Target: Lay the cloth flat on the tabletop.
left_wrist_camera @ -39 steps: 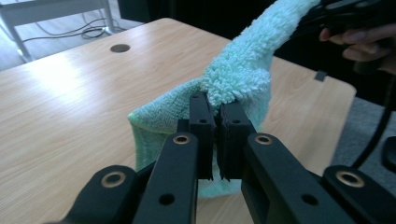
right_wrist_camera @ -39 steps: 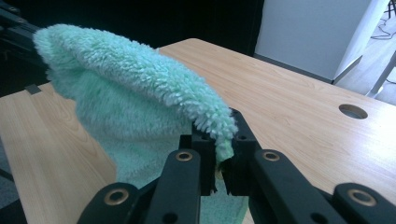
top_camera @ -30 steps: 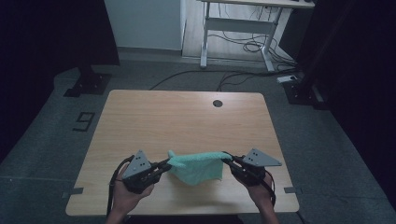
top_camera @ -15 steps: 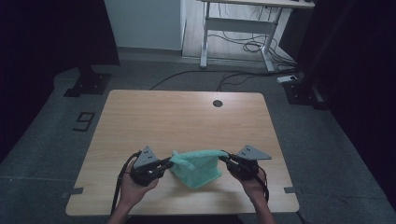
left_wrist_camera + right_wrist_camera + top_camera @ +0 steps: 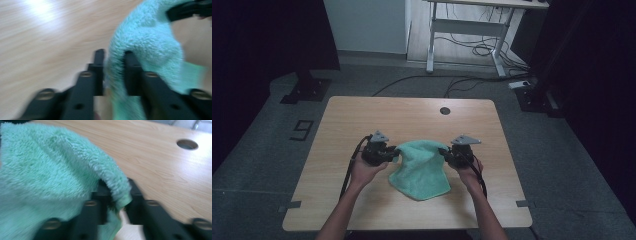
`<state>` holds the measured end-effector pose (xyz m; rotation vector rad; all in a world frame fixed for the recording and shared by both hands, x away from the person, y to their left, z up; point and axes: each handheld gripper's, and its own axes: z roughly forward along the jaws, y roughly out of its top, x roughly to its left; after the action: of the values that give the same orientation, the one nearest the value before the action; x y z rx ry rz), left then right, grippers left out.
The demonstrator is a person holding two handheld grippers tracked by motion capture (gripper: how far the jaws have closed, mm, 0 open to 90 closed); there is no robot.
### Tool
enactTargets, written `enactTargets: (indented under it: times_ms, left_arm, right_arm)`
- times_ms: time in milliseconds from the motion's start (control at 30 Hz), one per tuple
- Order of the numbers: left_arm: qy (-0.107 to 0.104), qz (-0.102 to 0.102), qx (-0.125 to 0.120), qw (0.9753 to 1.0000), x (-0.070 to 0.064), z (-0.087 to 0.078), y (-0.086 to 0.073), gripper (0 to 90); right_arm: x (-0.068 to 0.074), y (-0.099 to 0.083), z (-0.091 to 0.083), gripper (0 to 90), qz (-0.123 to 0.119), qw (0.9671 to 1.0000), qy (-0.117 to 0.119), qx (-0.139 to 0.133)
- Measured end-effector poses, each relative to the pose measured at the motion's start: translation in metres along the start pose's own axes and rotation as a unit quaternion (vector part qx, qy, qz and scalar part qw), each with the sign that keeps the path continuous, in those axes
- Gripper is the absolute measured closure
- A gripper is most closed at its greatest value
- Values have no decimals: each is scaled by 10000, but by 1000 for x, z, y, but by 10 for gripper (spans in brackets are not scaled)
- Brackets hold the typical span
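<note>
Left gripper (image 5: 388, 153): clamped on the cloth's (image 5: 422, 167) left upper corner; in the left gripper view the pile is pinched between the jaws, so that this corner can be lifted without slipping.
Cloth: held between the two grippers, its top edge stretched from one to the other, the rest draped down onto the surface (image 5: 362, 115) nearer the person; it is judged to be held taut for spreading or folding.
Right gripper (image 5: 446, 153): closed on the opposite corner, level with the left, so the edge is kept straight.
</note>
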<state>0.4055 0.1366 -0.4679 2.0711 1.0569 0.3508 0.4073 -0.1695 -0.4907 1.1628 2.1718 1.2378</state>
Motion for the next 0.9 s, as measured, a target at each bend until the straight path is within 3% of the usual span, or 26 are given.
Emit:
enactTargets:
  times_ms: [33, 67, 133, 300, 533, 733, 900]
  left_arm:
    - [0, 0, 0, 10000, 0, 0, 0, 542]
    - [66, -125, -100, 9999, 6, 1, -1, 526]
    - [92, -157, -293, 9994, 7, -5, -8, 509]
    - [70, -141, -333, 9993, 0, -14, -26, 504]
    - [-89, -100, -166, 9998, -17, -16, -56, 522]
    - [-265, 13, 11, 9996, -33, -8, -71, 522]
    - [-319, 137, 166, 9993, -41, 2, -78, 530]
  right_arm:
    - [0, 0, 0, 615, 0, 10000, 0, 0]
    - [-5, 0, 7, 495, 212, 9995, -233, -37]
    - [-7, -1, 3, 423, 362, 9988, -287, -160]
    - [0, -11, -17, 408, 263, 9992, -176, -264]
    - [22, -42, -31, 427, 34, 9999, 118, -59]
    - [38, -63, -28, 426, -26, 9993, 319, 176]
    - [47, -73, -21, 414, -129, 9988, 206, 431]
